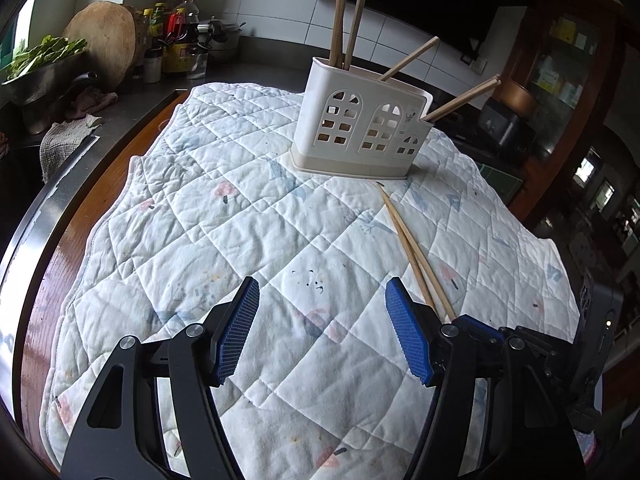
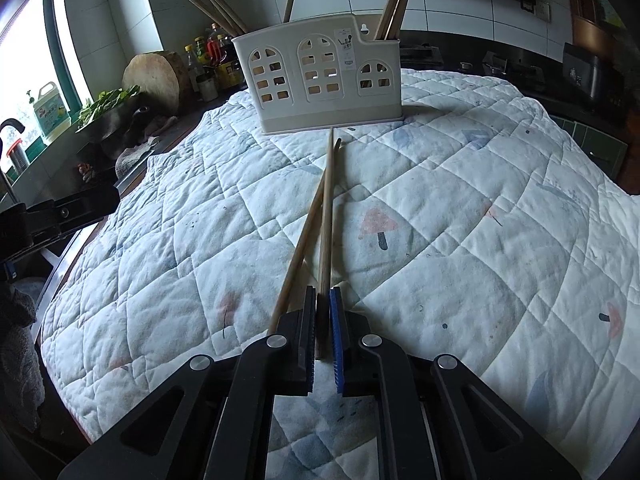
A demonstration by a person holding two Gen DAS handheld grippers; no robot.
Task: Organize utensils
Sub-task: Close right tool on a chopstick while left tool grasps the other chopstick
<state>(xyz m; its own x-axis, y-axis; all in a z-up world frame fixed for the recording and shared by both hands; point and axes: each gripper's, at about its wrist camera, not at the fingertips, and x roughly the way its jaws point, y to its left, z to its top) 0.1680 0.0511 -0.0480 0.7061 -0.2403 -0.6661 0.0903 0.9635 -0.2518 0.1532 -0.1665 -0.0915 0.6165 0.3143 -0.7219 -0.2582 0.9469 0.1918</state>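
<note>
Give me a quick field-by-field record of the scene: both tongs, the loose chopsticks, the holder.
right tongs: shut on one chopstick near its thick end
second chopstick: lies loose on the quilted cloth, passing left of the right tongs, crossing the gripped one
left tongs: open, nothing between them, over the cloth
utensil holder: white, upright on the cloth, several chopsticks already standing in it
left to do: two chopsticks not yet in the holder
</note>
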